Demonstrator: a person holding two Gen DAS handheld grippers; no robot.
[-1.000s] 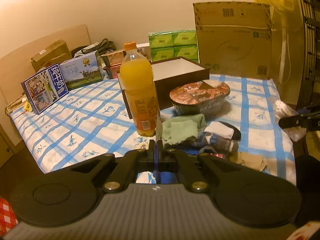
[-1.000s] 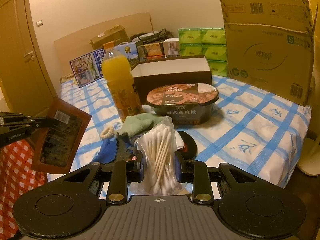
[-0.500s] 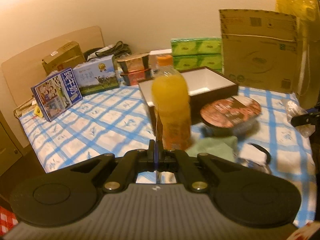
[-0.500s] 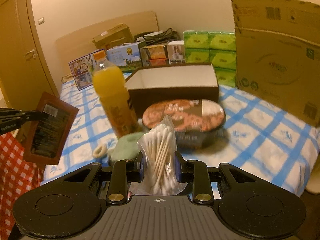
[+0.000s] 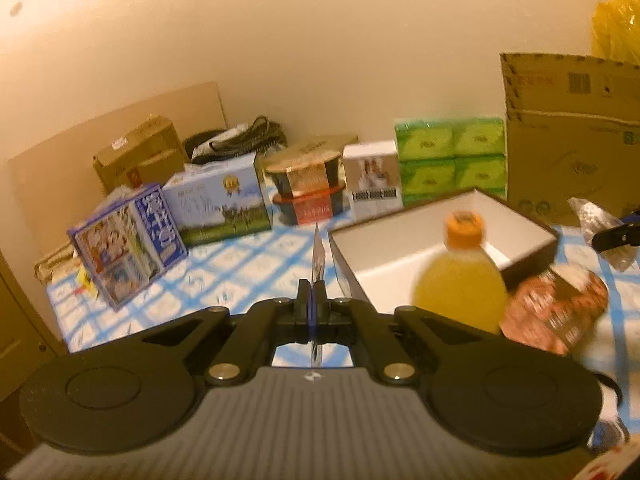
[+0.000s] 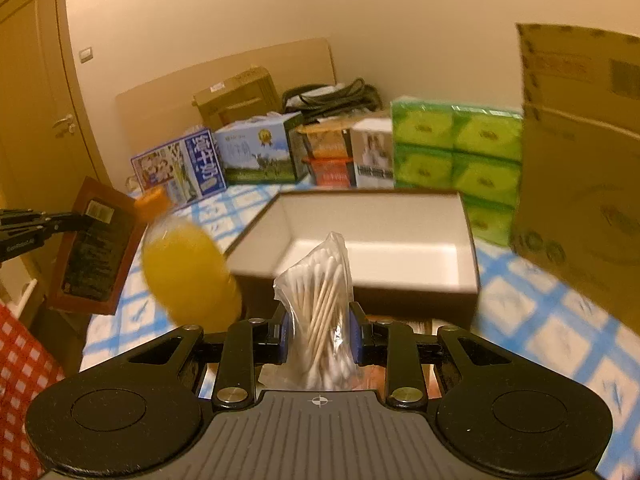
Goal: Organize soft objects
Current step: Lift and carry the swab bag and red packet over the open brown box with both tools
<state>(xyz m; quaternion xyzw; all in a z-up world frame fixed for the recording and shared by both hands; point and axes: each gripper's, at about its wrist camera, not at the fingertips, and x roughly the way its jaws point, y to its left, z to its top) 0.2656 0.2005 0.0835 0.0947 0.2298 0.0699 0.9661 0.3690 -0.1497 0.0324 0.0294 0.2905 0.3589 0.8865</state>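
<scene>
A blue-and-white checked tablecloth (image 6: 560, 320) is seen beyond the tongs; a brown, white-lined cardboard box (image 6: 376, 252) ahead; green tissue packs (image 6: 456, 148) behind.

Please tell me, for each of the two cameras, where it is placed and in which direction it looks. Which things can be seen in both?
Left wrist: sits on the left gripper, facing along its shut fingers, which pinch a thin brown packet seen edge-on, toward the open box.
Right wrist: sits on the right gripper, clamped on a bag of cotton swabs, facing the same box from nearer.
Shared: the box, the orange bottle, the green tissue packs; each view catches the other gripper at its edge.
</scene>
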